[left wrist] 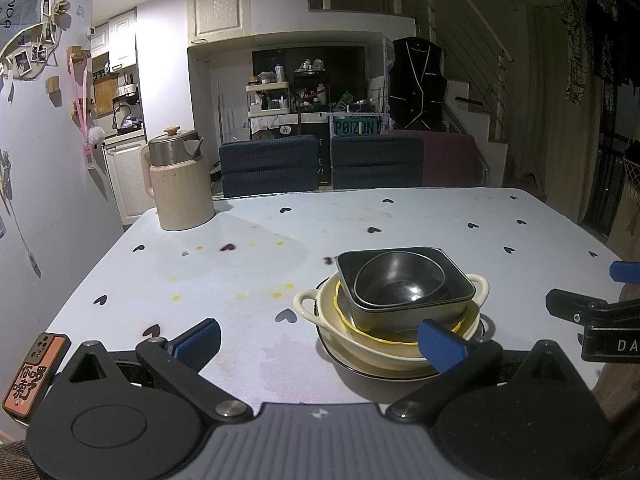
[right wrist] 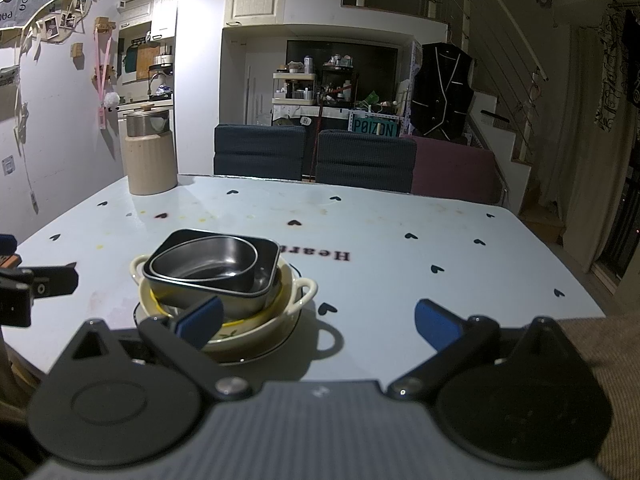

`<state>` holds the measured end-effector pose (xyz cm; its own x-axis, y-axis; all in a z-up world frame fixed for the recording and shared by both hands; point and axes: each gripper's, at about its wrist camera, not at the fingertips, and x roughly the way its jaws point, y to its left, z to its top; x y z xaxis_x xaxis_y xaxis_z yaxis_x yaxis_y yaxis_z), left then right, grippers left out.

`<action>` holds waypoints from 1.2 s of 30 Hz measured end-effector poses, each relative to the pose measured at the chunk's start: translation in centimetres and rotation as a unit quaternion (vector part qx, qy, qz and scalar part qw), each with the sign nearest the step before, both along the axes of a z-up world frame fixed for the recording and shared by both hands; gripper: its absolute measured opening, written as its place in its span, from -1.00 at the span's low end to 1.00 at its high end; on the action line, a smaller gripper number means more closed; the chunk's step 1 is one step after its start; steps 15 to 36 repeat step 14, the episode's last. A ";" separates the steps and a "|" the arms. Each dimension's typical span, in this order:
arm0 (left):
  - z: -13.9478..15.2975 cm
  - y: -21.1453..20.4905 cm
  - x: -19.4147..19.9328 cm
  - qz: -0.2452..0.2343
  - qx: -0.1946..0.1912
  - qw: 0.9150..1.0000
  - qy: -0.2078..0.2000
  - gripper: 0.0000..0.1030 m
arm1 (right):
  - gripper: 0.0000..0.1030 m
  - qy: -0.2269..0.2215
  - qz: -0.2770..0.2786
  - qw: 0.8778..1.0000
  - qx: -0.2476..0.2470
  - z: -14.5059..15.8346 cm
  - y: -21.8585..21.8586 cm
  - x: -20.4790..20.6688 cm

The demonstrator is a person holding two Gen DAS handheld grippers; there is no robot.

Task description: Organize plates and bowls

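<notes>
Stack: round bowl (left wrist: pixel 400 280) sitting in square bowl (left wrist: pixel 456 280), nested in cream dish (left wrist: pixel 316 304), on plate (left wrist: pixel 360 368).
Place: sitting near table (left wrist: pixel 240 264) front edge.
Left gripper (left wrist: pixel 320 340): hovering, spread, holding nothing.
Right gripper (right wrist: pixel 318 322): hovering, spread, holding nothing.
Far corner: jug (left wrist: pixel 180 184) standing.

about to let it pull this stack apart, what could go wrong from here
1. The small black bowl sits nested in the square black dish, so lifting one may drag the other along.
2. The stack rests on a plate near the table's front edge; a sideways nudge could push it off.
3. Both the left gripper and right gripper are open beside the stack and could collide if both close in.
</notes>
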<state>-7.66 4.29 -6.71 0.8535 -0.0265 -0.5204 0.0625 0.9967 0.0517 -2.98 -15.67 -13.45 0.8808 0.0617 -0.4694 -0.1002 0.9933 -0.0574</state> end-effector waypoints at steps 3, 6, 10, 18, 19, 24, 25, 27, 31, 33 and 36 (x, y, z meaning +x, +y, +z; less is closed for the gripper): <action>0.0 0.0 0.0 0.000 0.000 1.000 0.000 1.00 | 0.99 0.000 0.000 1.000 0.000 0.0 0.0 0.0; 0.0 0.0 0.0 0.000 0.000 1.000 0.000 1.00 | 0.99 0.000 0.000 1.000 0.000 0.0 0.0 0.0; 0.1 0.0 0.0 0.002 0.000 1.000 -0.001 1.00 | 0.99 0.000 0.000 1.000 0.000 0.0 0.0 0.0; 0.4 -0.1 0.1 0.004 0.000 1.000 0.000 1.00 | 0.99 0.000 0.000 1.000 0.000 0.0 0.0 0.0; 0.4 -0.1 0.1 0.004 0.000 1.000 0.000 1.00 | 0.99 0.000 0.000 1.000 0.000 0.0 0.0 0.0; 0.4 -0.1 0.1 0.004 0.000 1.000 0.000 1.00 | 0.99 0.000 0.000 1.000 0.000 0.0 0.0 0.0; 0.4 -0.1 0.1 0.004 0.000 1.000 0.000 1.00 | 0.99 0.000 0.000 1.000 0.000 0.0 0.0 0.0; 0.4 -0.1 0.1 0.004 0.000 1.000 0.000 1.00 | 0.99 0.000 0.000 1.000 0.000 0.0 0.0 0.0; 0.4 -0.1 0.1 0.004 0.000 1.000 0.000 1.00 | 0.99 0.000 0.000 1.000 0.000 0.0 0.0 0.0; 0.4 -0.1 0.1 0.004 0.000 1.000 0.000 1.00 | 0.99 0.000 0.000 1.000 0.000 0.0 0.0 0.0; 0.4 -0.1 0.1 0.004 0.000 1.000 0.000 1.00 | 0.99 0.000 0.000 1.000 0.000 0.0 0.0 0.0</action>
